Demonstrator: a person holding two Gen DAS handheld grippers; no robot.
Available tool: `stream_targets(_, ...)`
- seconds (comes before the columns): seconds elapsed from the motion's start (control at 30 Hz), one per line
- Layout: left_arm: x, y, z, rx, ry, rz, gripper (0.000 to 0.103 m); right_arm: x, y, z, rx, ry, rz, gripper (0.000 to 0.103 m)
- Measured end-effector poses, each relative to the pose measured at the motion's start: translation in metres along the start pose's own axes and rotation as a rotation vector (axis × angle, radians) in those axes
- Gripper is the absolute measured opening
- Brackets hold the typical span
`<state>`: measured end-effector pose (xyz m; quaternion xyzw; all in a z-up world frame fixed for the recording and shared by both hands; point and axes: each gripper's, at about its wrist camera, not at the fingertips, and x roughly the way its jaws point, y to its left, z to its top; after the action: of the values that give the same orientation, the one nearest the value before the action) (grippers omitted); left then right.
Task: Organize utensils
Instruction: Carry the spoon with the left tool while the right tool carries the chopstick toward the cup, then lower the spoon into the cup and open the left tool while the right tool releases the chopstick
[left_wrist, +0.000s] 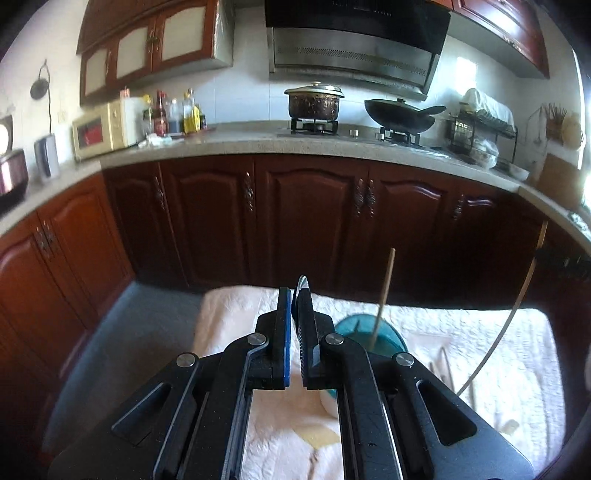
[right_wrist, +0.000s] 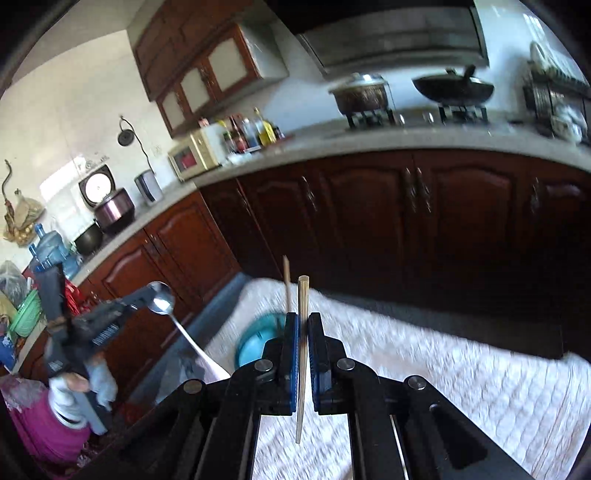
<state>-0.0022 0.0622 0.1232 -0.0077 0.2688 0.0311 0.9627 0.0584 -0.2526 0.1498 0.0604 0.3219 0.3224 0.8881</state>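
Left hand-held gripper (left_wrist: 295, 314) pinched on a metal spoon (left_wrist: 302, 286), seen edge-on between the blue pads, bowl tip poking just past the fingertips. From the right wrist view, same left hand-held gripper (right_wrist: 147, 301) up at the left, spoon (right_wrist: 161, 302) bowl raised and shiny, handle slanting down to the right toward the quilted white cloth (right_wrist: 461, 387).

Right hand-held gripper (right_wrist: 303, 332) pressed together on 1 pale chopstick (right_wrist: 303, 354), held upright between the blue pads, top end above the fingertips, bottom end hanging below them over the cloth.

Just beyond both hand-held grippers, a teal cup (left_wrist: 369, 336) stood on the cloth (left_wrist: 498, 350), with 1 wooden chopstick (left_wrist: 384, 295) leaning in it and rising above the rim. In the right wrist view, that cup (right_wrist: 258, 339) sat just left of the fingers, blurred, its chopstick (right_wrist: 286, 284) just beside the held one. More chopsticks (left_wrist: 443, 365) lay flat on the cloth to the right of the cup, partly hidden. Thin grey curved band (left_wrist: 517, 302) arced up at the right; identity unclear.

White lettering printed on the side of the left hand-held gripper, too blurred to read. No other legible writing or brand.
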Motion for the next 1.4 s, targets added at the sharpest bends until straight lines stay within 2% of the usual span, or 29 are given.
stream_targets(0.17,0.026,-0.015,-0.003,0.064,-0.02,0.06,0.002,0.014,0.022,0.03,-0.036,-0.031,0.003,0.005)
stream_targets(0.5,0.068,-0.041,-0.018,0.173,-0.031,0.141,0.002,0.075,0.026,0.05,-0.052,-0.034,-0.059,0.005)
stream_targets(0.67,0.082,-0.05,-0.03,0.215,-0.014,0.153,0.002,0.108,0.021,0.039,-0.049,0.009,-0.071,0.005)
stream_targets(0.93,0.097,-0.062,-0.047,0.233,0.037,0.141,0.002,0.149,0.011,0.013,-0.026,0.11,-0.046,0.005)
stream_targets(1.2,0.114,-0.066,-0.055,0.192,0.107,0.115,0.002,0.166,0.002,0.002,0.014,0.15,-0.02,0.005)
stream_targets(1.27,0.114,-0.065,-0.056,0.176,0.115,0.101,0.003,0.168,-0.001,0.0,0.025,0.166,-0.017,0.009)
stream_targets(1.33,0.114,-0.065,-0.056,0.16,0.124,0.092,0.004,0.166,-0.002,-0.003,0.024,0.17,-0.02,0.025)
stream_targets(1.4,0.115,-0.064,-0.055,0.145,0.145,0.078,0.005,0.164,-0.005,-0.006,0.039,0.174,-0.014,0.026)
